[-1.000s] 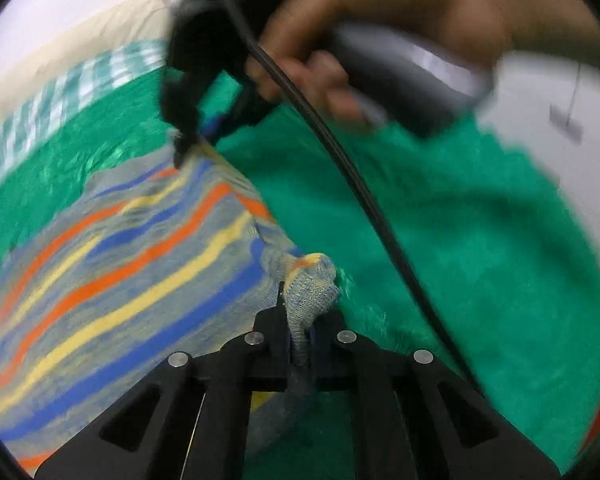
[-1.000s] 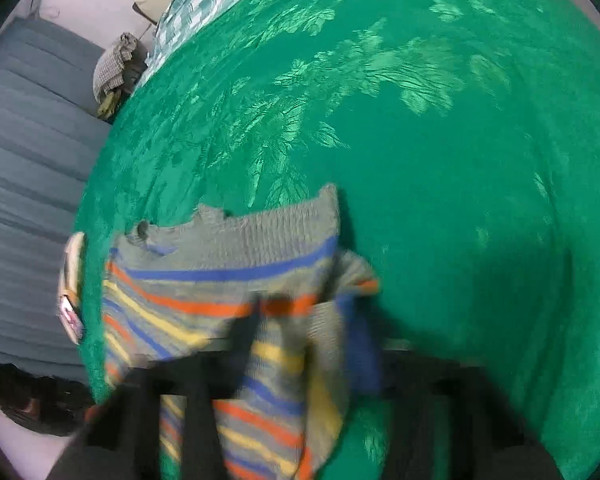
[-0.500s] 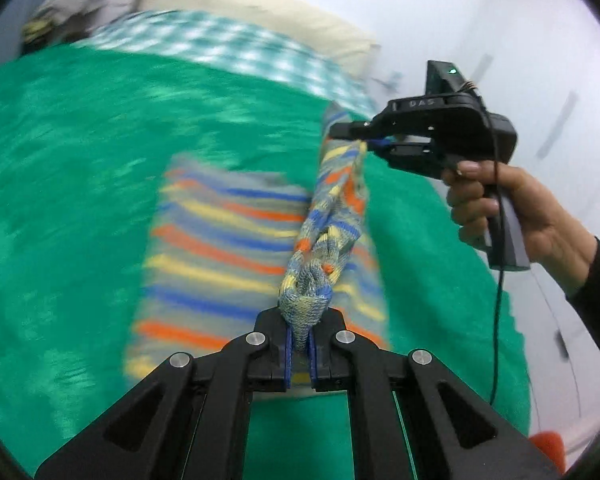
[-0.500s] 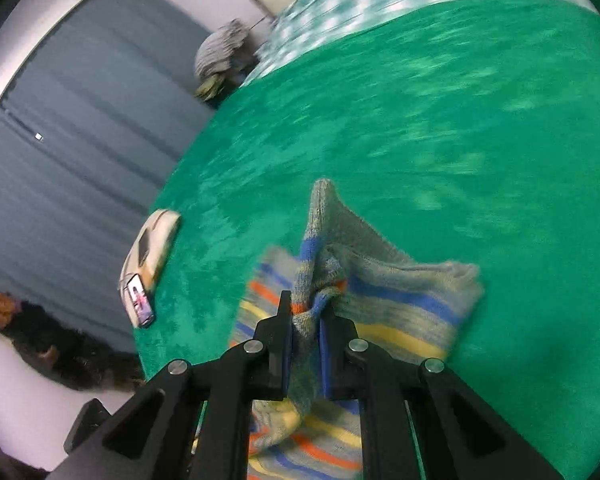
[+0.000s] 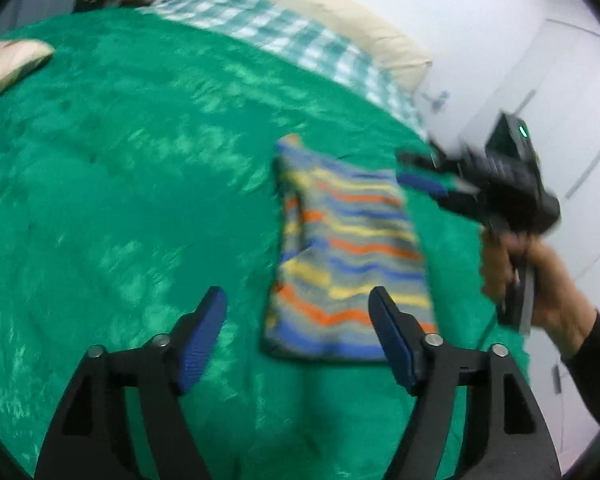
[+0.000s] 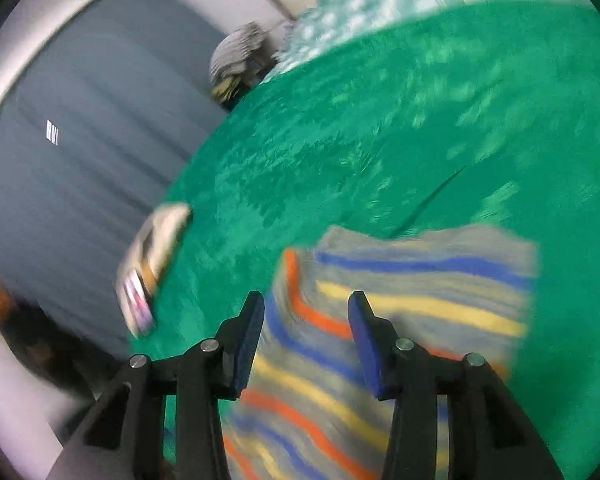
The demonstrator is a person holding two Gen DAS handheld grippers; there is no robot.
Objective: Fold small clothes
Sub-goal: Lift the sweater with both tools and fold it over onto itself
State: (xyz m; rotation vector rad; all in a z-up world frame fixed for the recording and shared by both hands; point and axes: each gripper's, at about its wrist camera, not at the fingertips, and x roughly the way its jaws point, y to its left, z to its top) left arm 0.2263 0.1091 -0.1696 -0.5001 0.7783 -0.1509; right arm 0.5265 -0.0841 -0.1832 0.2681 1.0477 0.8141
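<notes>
A small grey knit garment (image 5: 348, 256) with blue, yellow and orange stripes lies folded flat on the green blanket (image 5: 120, 184). My left gripper (image 5: 298, 312) is open and empty, above the garment's near edge. My right gripper (image 5: 420, 172) shows at the garment's far right corner, held by a hand, open. In the right wrist view my right gripper (image 6: 306, 320) is open and empty just above the garment (image 6: 400, 320). The blanket (image 6: 380, 140) spreads beyond it.
A checked sheet (image 5: 284, 36) and a cream pillow (image 5: 332, 4) lie at the bed's far end. A light object (image 5: 8, 64) lies at the bed's left edge; it also shows in the right wrist view (image 6: 152, 264). A grey curtain (image 6: 80, 152) hangs beside the bed.
Both grippers were shut on the garment's edge and carried it over. Now both have opened and let go, and the garment lies folded on the blanket.
</notes>
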